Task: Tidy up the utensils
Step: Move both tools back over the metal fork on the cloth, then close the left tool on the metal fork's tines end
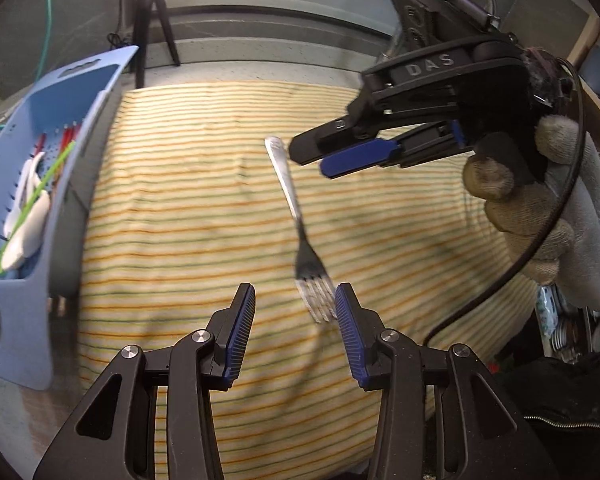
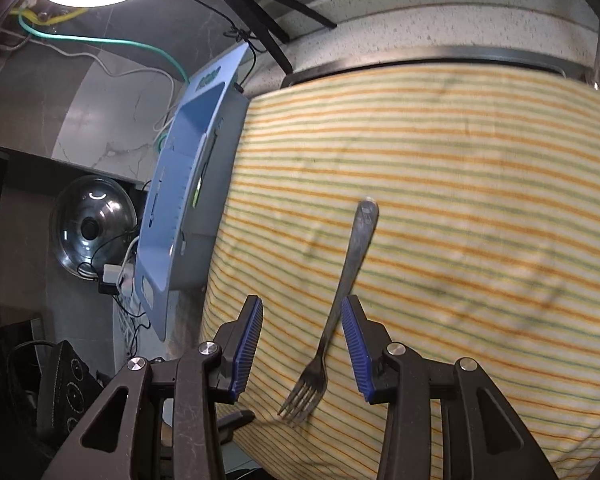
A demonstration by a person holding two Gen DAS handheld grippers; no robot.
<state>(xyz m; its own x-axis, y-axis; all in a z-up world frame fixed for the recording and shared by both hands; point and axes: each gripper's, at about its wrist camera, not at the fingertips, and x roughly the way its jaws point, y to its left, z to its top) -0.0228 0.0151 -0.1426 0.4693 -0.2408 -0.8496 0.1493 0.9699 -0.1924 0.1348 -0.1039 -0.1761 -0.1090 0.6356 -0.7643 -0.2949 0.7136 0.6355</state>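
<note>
Ribbed blue fingers (metal fork)

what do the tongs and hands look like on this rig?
Both tongs, left and right, have black frames, silver pivot screws and ribbed blue pads. The right body is embossed "DAS", with a green LED and a black cable. Its hand wears a beige knit glove.
</note>
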